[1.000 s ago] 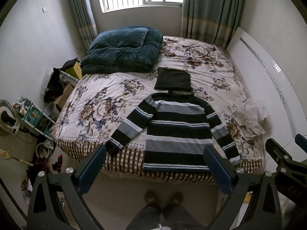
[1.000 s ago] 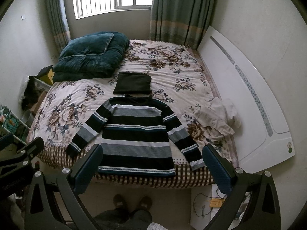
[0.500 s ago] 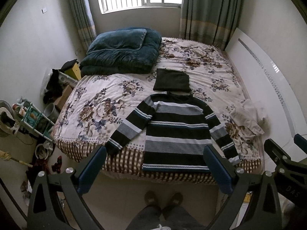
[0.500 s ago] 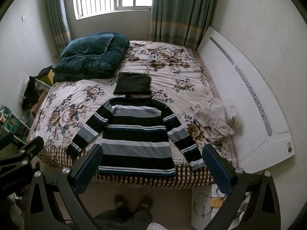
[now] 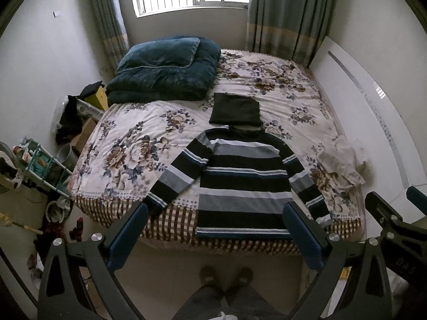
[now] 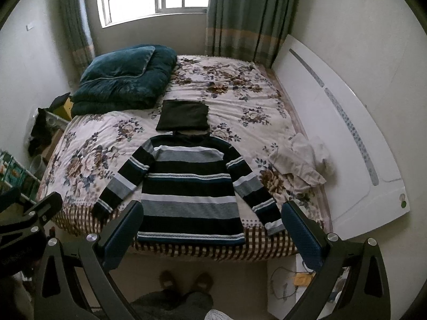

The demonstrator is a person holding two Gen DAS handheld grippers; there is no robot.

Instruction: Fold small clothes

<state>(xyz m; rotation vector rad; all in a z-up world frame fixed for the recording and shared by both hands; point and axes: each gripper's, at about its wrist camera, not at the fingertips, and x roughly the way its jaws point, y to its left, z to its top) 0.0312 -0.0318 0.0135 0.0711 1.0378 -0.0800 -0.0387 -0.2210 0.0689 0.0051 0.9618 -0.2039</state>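
Lying flat at the foot edge of the bed, a striped knit sweater is spread front-up, both sleeves angled outward and down. Bands alternate black, grey and white, with thin patterned teal lines; the ribbed hem sits right at the mattress edge, over the brown-checked border of the sheet. Collar points toward the window.

Just beyond the collar, touching or nearly so: a dark folded garment, a neat rectangle of matte fabric. To the sweater's right, near the white headboard panel, a crumpled cream cloth, soft and wrinkled, unfolded.

Bed sheet: floral print, pale ground, slightly creased. At the far left corner, a thick teal velvety quilt, folded into a plump stack with a matching pillow on top.

Left gripper: fingers wide apart, nothing between the blue pads, held in the air over the floor short of the bed. Right gripper: likewise spread wide and empty, same height, hem of the sweater framed between its fingers. Neither touches cloth.

Person's legs in dark trousers and two shoes visible below on pale tile floor. Cluttered wire rack at the bed's left side.
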